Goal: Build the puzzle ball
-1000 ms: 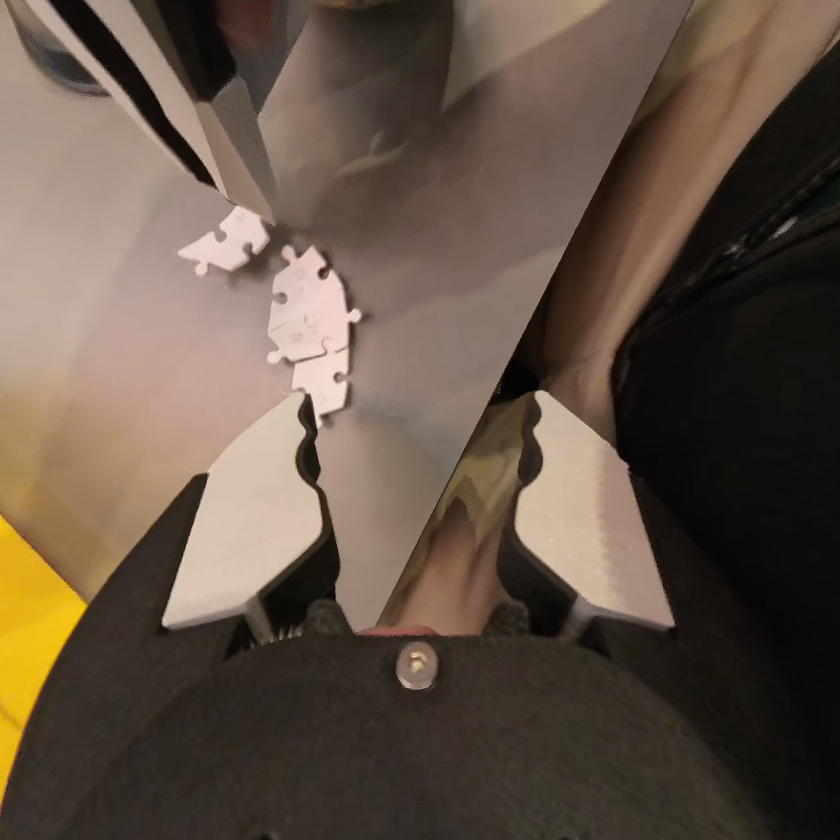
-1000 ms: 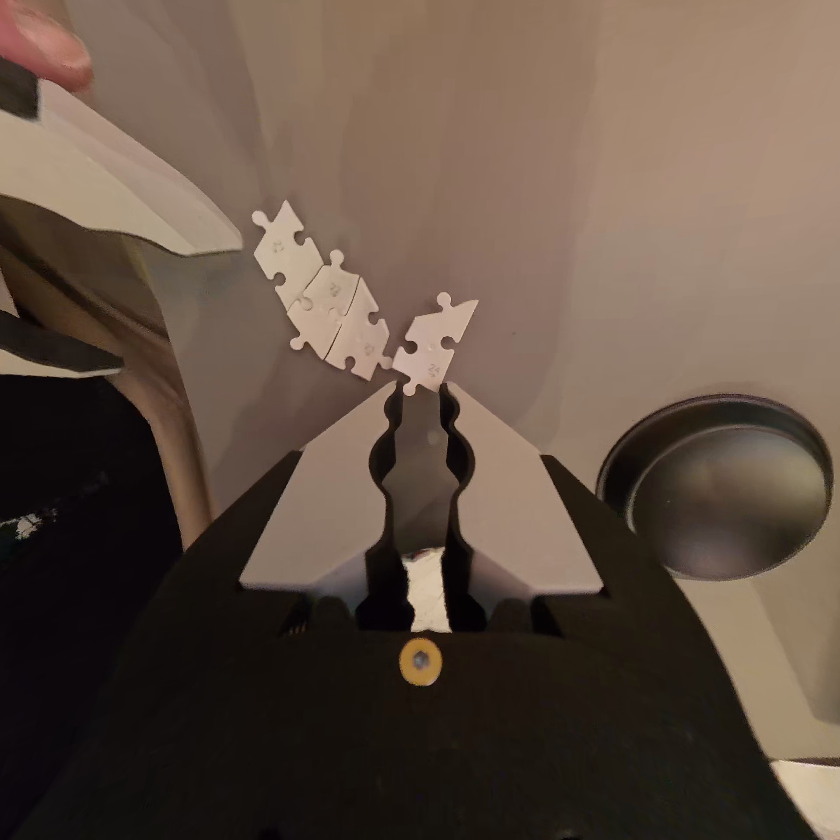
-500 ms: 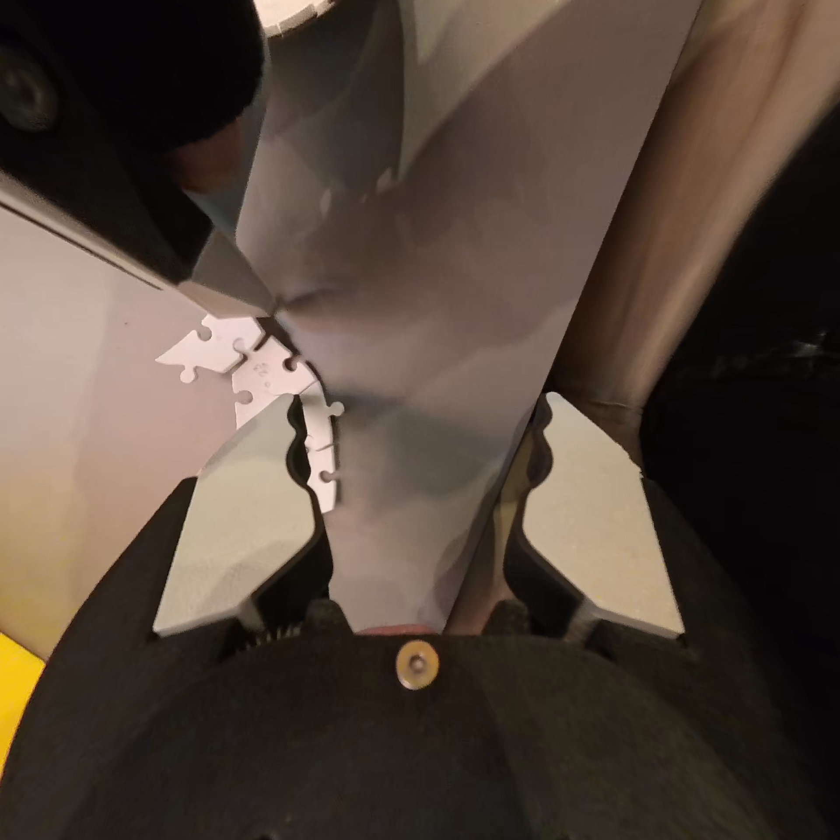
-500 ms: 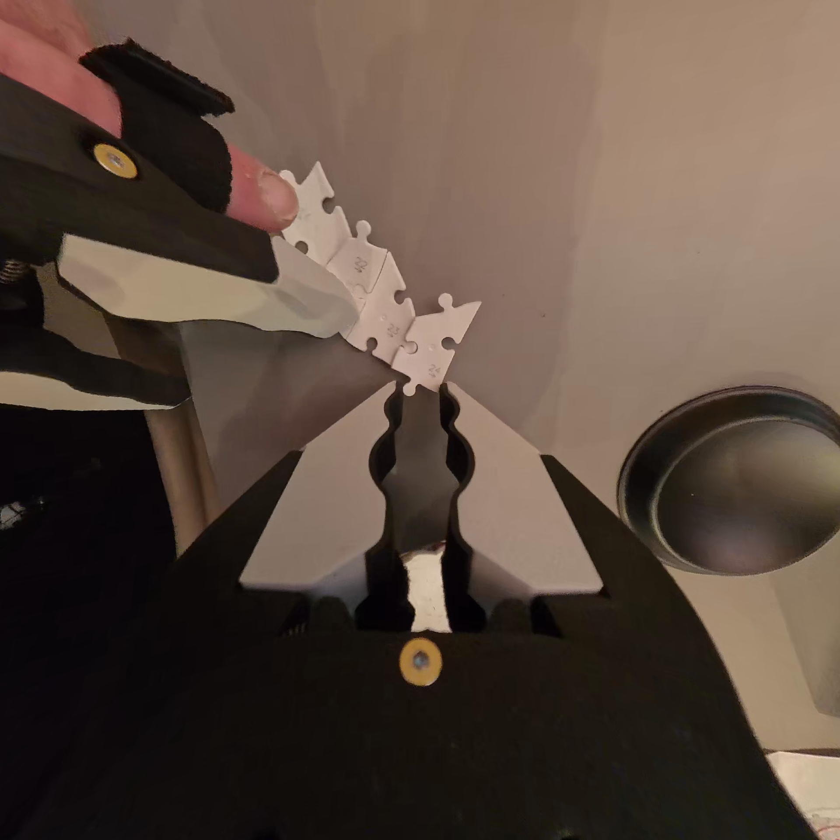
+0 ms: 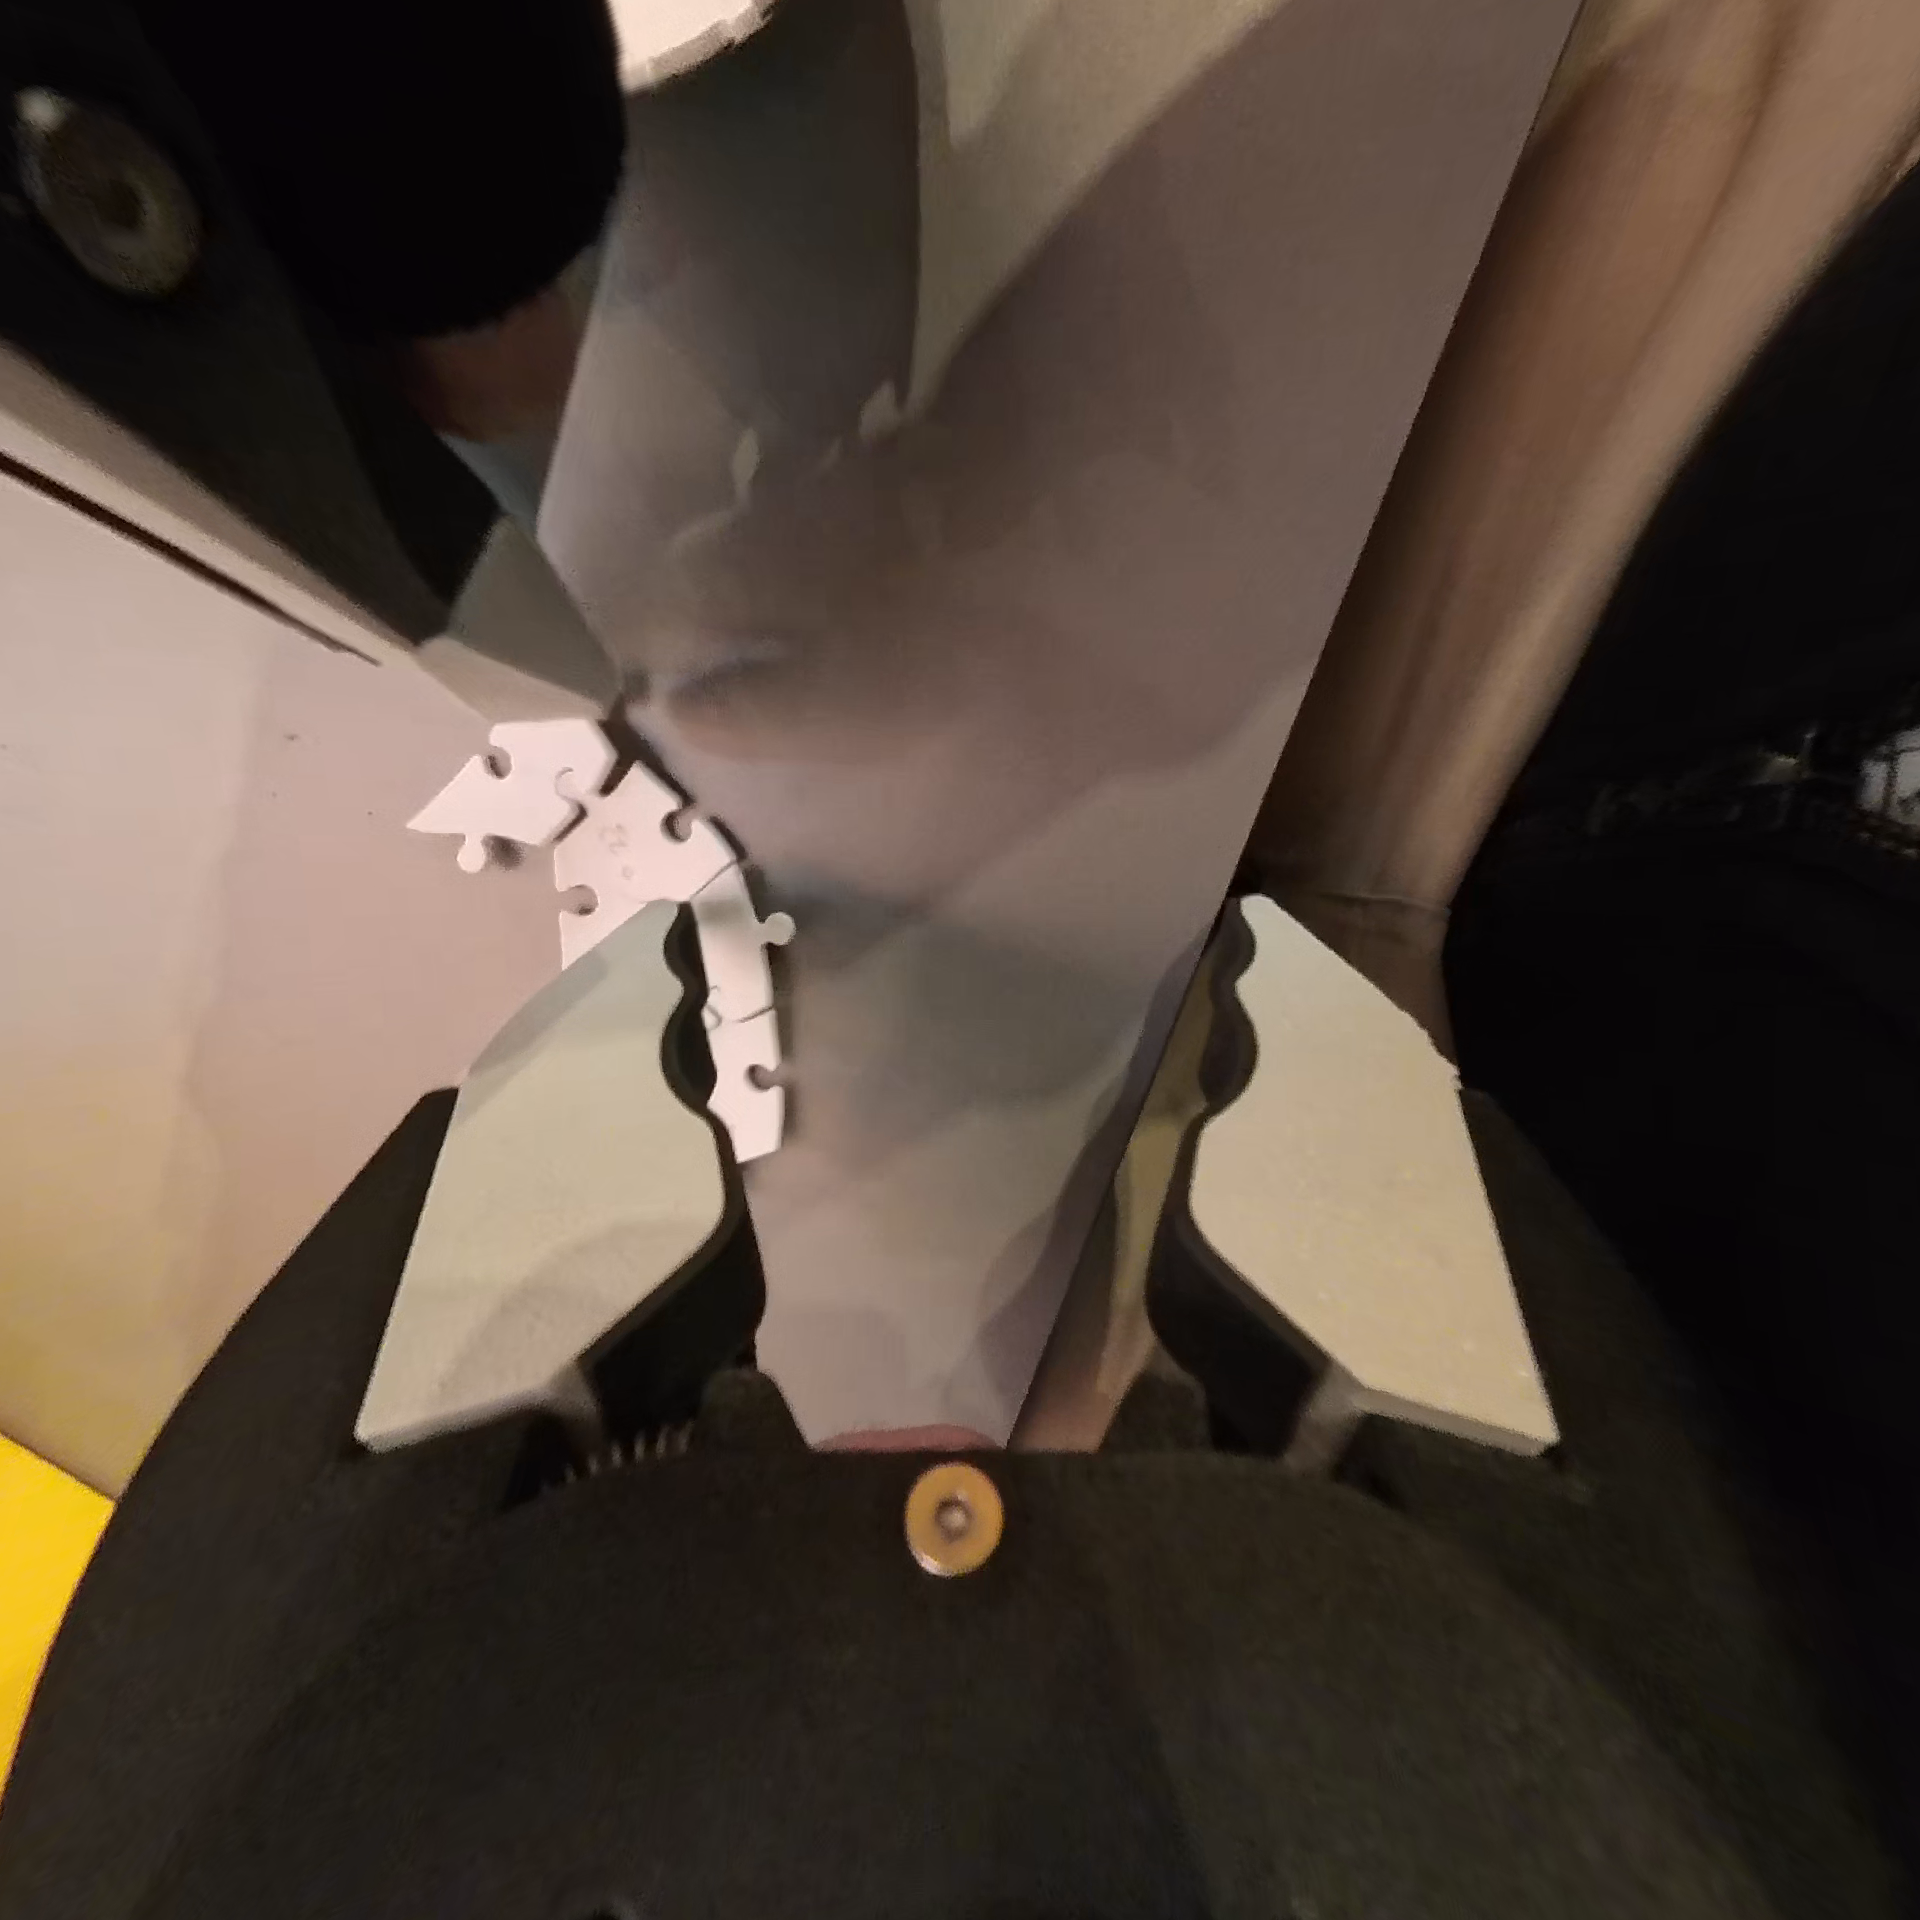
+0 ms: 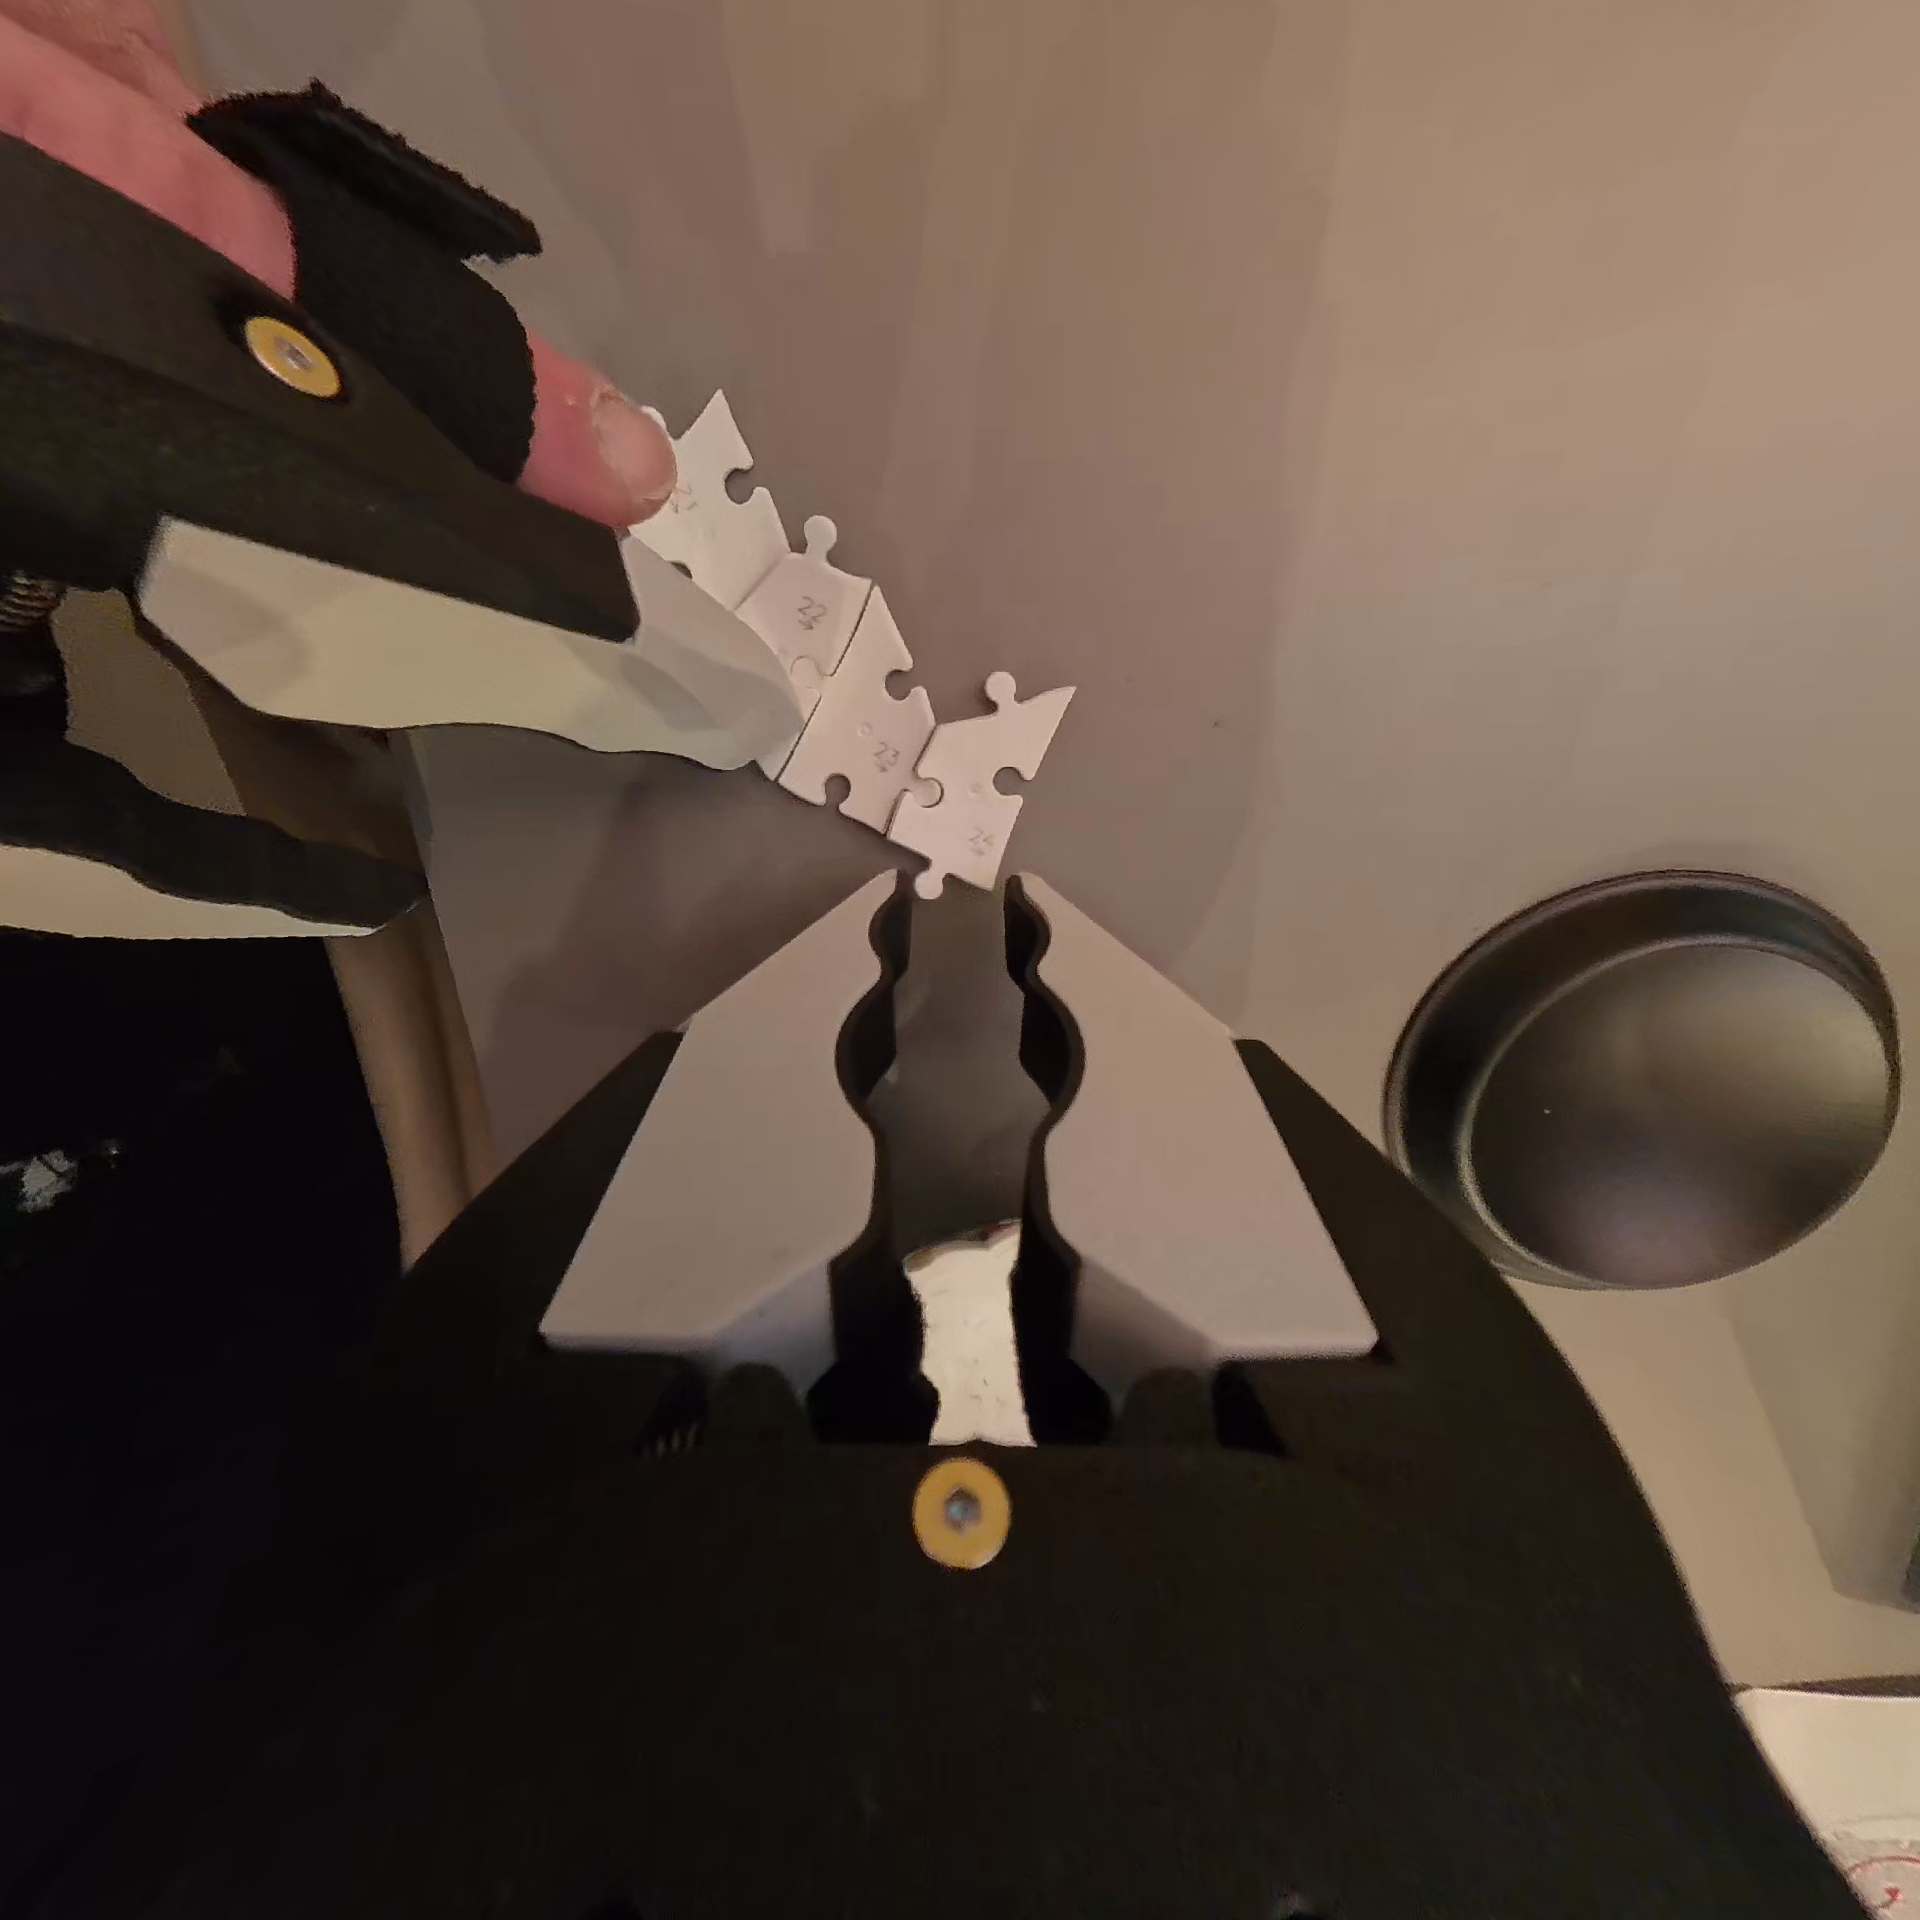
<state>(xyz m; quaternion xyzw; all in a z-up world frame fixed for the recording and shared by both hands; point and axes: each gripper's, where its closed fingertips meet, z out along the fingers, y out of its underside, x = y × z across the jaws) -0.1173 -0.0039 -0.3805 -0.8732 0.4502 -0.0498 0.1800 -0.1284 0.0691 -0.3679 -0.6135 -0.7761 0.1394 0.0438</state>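
Observation:
A white strip of three joined puzzle pieces [image 6: 842, 727] lies against the inner edge of my left gripper's left finger [image 5: 582, 1091]; it also shows in the left wrist view [image 5: 644, 852]. A person's fingertip [image 6: 603, 457] presses on the strip's far end. My left gripper [image 5: 956, 914] is wide open; it shows at the upper left of the right wrist view [image 6: 566, 821]. My right gripper [image 6: 956, 883] is shut on the lower edge of a single white puzzle piece [image 6: 982, 779], whose notch meets the strip's end tab. That piece [image 5: 509, 800] sits under the right gripper's tip [image 5: 582, 691].
The pieces are over a pale grey table [image 6: 1351, 416]. A dark round tin [image 6: 1652, 1081] stands to the right. The table's edge and a person's dark clothing [image 5: 1714, 1143] are at the right of the left wrist view. A yellow surface [image 5: 42, 1558] lies at the lower left. My right gripper's tips are some 12 cm from the dark round tin [image 6: 1652, 1081].
The left gripper moved in onto the three-piece strip, which was apart from the single piece. The strip's end now meets the single piece at the right gripper's tips.

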